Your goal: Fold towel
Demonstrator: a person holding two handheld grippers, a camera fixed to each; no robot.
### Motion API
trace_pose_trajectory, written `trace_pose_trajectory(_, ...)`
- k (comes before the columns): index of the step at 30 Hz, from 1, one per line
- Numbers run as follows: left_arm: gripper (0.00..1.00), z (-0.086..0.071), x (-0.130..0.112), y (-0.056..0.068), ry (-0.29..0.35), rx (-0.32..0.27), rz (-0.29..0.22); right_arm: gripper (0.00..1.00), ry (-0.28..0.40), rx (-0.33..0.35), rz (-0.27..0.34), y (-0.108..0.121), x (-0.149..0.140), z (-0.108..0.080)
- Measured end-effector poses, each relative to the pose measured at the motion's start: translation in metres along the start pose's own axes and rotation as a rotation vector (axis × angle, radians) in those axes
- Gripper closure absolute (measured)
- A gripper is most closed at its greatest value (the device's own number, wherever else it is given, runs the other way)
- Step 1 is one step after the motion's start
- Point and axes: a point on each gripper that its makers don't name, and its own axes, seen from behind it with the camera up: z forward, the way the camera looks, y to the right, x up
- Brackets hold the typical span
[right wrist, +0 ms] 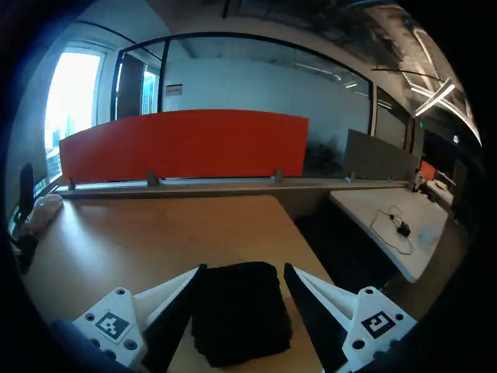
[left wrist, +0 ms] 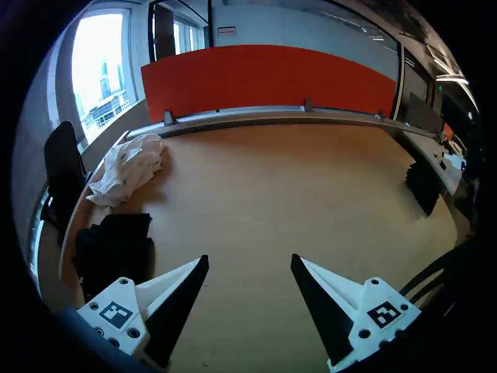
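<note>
1. Left gripper view, far left: a dark office chair (left wrist: 62,161) stands beside the wooden desk (left wrist: 279,186).
2. Left end of the desk: a white crumpled cloth (left wrist: 127,168) lies at the back, with a black heap of cloth (left wrist: 115,248) nearer to me, close to it.
3. My left gripper (left wrist: 249,257): jaws released, spread wide over bare wood, grasping nothing. Each finger carries a square black-and-white marker with no letters.
4. Behind the desk: an orange divider (left wrist: 267,78). The small wall sign (left wrist: 227,30) above it has writing too small to read.
5. Right edge of the desk: a dark folded stack (left wrist: 425,183).
6. Right gripper view: my right gripper (right wrist: 244,267) has its jaws released. The black folded towel (right wrist: 239,311) lies flat on the desk between my fingers. My left finger is just beside its edge, and a strip of wood shows before my right finger.
7. Farther right: a white desk (right wrist: 373,211) with a black cable (right wrist: 394,227) on it.
</note>
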Motion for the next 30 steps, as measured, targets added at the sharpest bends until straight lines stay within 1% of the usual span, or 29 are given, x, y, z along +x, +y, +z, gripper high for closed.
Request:
trace_pose_trajectory(5,0.01,0.001,0.002,-0.002,0.01,0.008,-0.006,0.05,0.003,0.002,-0.003,-0.002,0.0,0.001)
trace_pose_trajectory(9,0.01,0.002,0.011,-0.007,0.045,0.029,-0.02,0.04,0.009,0.005,-0.001,-0.005,0.003,0.002)
trace_pose_trajectory(12,0.02,0.002,0.024,-0.011,0.093,0.045,-0.037,0.05,0.012,0.006,-0.002,-0.007,0.005,0.002)
trace_pose_trajectory(17,0.02,-0.003,0.056,-0.021,0.214,0.078,-0.067,0.04,0.022,0.003,-0.003,-0.01,0.008,0.002)
trace_pose_trajectory(25,0.02,-0.015,0.108,-0.043,0.4,0.135,-0.14,0.05,0.062,0.007,0.025,-0.02,0.023,-0.002)
trace_pose_trajectory(30,0.02,-0.021,0.128,-0.056,0.47,0.152,-0.185,0.05,0.081,0.014,0.038,-0.026,0.028,-0.004)
